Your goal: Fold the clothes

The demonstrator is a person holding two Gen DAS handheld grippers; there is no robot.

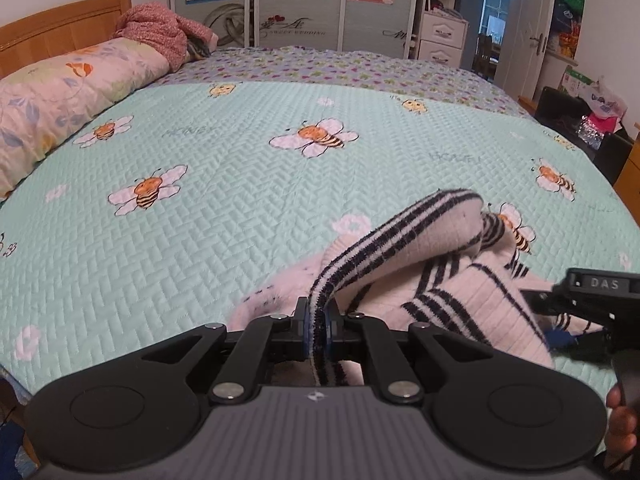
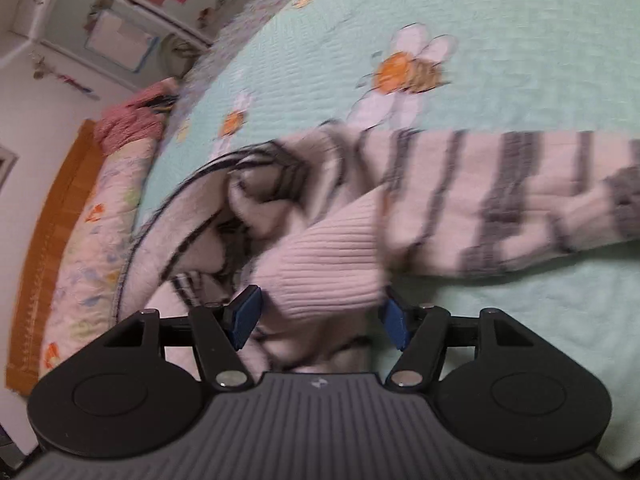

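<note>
Sweater point(image 1: 432, 264), pink with dark stripes, lies bunched on the quilt point(image 1: 240, 184) just ahead of both grippers. Left gripper point(image 1: 318, 320): pads clamped on a striped edge, which rises forward from them. Right gripper point(image 2: 320, 316): blue pads apart, a ribbed fold between them, contact unclear through blur. Pillow point(image 1: 60, 92) and headboard point(image 1: 60, 24) lie far left, wardrobe point(image 1: 296, 0) beyond.

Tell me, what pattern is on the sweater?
Pale pink sweater with dark navy stripes, clearest in the left wrist view.
</note>
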